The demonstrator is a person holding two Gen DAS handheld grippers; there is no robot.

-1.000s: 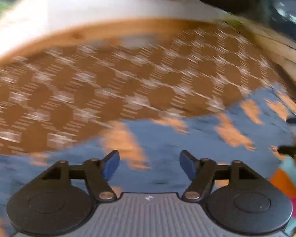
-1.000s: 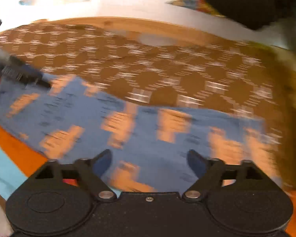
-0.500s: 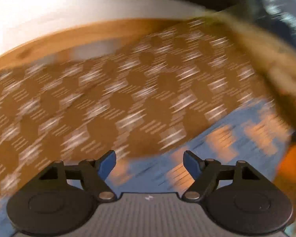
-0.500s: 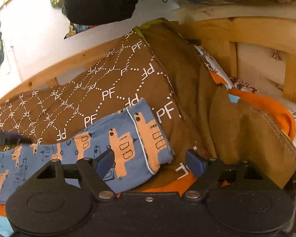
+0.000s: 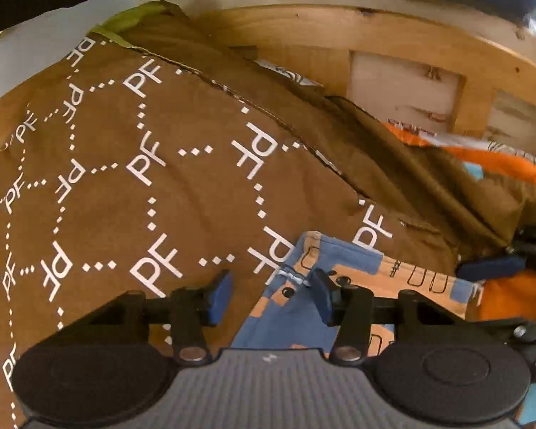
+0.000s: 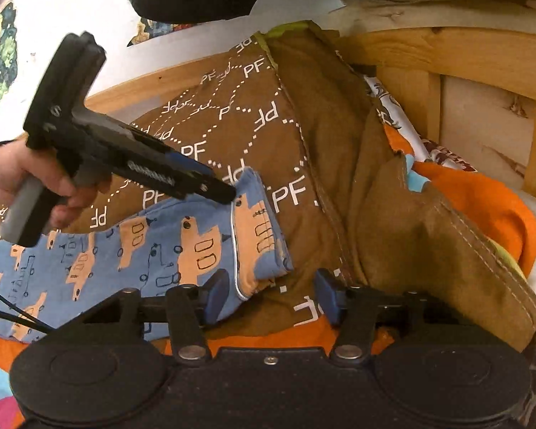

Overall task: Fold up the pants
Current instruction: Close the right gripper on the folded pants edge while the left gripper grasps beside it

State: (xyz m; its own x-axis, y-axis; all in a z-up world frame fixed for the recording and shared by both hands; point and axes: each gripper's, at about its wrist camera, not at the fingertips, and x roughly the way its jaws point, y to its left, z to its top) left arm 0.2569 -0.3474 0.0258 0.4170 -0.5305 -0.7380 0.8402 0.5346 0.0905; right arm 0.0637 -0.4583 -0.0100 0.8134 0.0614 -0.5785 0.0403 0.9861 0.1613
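Both grippers are brought to the waistband end of the pants (image 6: 182, 250) since the earlier frames.
Left gripper (image 5: 269, 295) and right gripper (image 6: 271, 295) jaws, just narrowed, are kept apart, unclamped; pants are spread on brown blanket (image 5: 132, 164).

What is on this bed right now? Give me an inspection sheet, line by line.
Surface: brown PF-printed cover over orange bedding.
Job's things: blue pants with orange vehicle print, lying flat on the cover.
Clutter: plain brown cloth bunched at the right.
Grippers: left gripper and right gripper each at one corner of the pants' end; fingers have just been closing, cloth between them, not pinched yet.
Cables: black cable at lower left of the right wrist view.
Surroundings: wooden bed frame, white wall with pictures.
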